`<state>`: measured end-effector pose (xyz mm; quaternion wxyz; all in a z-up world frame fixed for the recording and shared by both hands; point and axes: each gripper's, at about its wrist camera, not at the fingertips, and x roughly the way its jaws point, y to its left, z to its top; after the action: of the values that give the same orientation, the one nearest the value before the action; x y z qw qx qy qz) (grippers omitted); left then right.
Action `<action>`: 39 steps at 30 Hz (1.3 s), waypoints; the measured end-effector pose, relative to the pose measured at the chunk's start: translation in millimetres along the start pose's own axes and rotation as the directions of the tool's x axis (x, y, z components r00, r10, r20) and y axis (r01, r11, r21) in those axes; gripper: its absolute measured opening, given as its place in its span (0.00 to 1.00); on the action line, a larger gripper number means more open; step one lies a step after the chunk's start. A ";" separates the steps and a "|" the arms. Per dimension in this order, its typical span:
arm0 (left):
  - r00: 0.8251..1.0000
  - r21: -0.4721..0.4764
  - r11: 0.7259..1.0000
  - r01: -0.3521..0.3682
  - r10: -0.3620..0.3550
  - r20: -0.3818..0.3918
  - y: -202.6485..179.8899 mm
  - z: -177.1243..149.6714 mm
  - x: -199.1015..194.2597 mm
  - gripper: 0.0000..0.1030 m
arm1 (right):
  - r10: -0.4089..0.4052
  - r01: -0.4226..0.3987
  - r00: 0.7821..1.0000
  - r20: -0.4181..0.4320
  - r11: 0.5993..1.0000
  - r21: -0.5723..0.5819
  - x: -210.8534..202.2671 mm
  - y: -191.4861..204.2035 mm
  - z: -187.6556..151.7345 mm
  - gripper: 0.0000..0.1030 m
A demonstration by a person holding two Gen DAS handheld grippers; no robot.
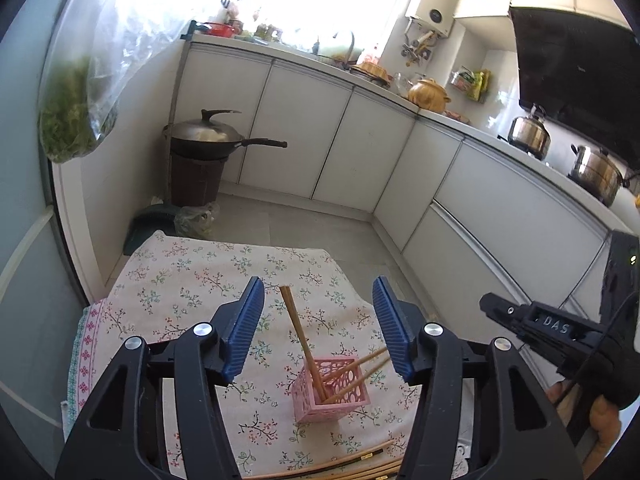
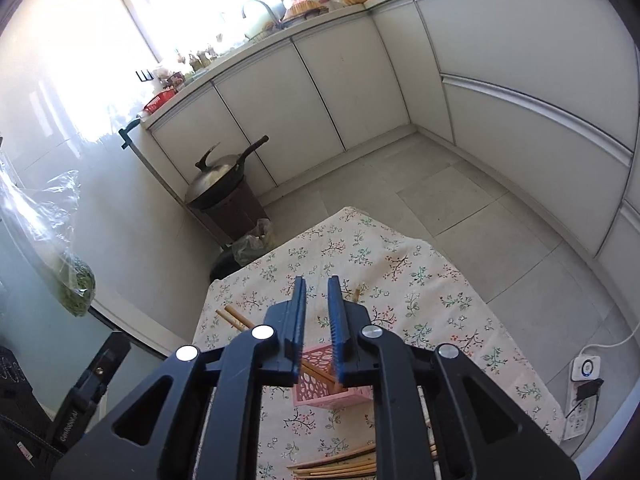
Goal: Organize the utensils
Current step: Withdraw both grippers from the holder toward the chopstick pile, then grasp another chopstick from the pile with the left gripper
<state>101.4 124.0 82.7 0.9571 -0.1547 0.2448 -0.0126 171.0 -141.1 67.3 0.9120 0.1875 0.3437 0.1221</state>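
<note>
A pink openwork holder (image 1: 330, 390) stands on the floral tablecloth (image 1: 192, 280) with several wooden chopsticks (image 1: 298, 324) leaning in it, some to the far left and some to the right. My left gripper (image 1: 319, 286) hovers above and just short of the holder, open, with nothing pressed between its blue pads. My right gripper (image 2: 317, 284) is over the same holder (image 2: 320, 396) with its jaws a narrow gap apart and nothing in them. Chopstick ends (image 2: 236, 318) stick out to its left. Loose chopsticks (image 2: 336, 466) lie at the table's near edge. The right gripper (image 1: 492, 308) shows at the right of the left wrist view.
The small table ends close beyond the holder, with tiled floor (image 2: 460, 208) past it. A lidded wok (image 1: 212, 138) sits on a brown bin by the white cabinets (image 1: 304, 132). A bag of greens (image 1: 76, 116) hangs at the left. A power strip (image 2: 580, 400) lies on the floor at the right.
</note>
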 end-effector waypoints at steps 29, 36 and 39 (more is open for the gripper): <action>0.991 0.301 0.953 0.021 0.020 -0.131 -58.6 -46.0 -6.1 0.93 | -0.238 0.244 0.947 0.215 0.970 0.001 -111.1 -66.5 -89.6 0.93; 0.881 0.473 0.846 0.245 0.010 -0.473 -100.5 -118.4 43.0 0.93 | -0.282 0.279 0.959 0.022 0.956 0.087 -125.8 -139.2 -172.3 0.93; 0.828 0.510 0.807 0.296 0.049 -0.558 -119.8 -154.7 67.9 0.93 | -0.277 0.292 0.953 -0.123 0.948 0.127 -112.4 -163.7 -199.2 0.93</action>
<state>94.2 -41.7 -41.4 0.8441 0.1364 0.4805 -0.1949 -30.2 -276.5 -75.2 0.8851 0.1948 0.4219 -0.0263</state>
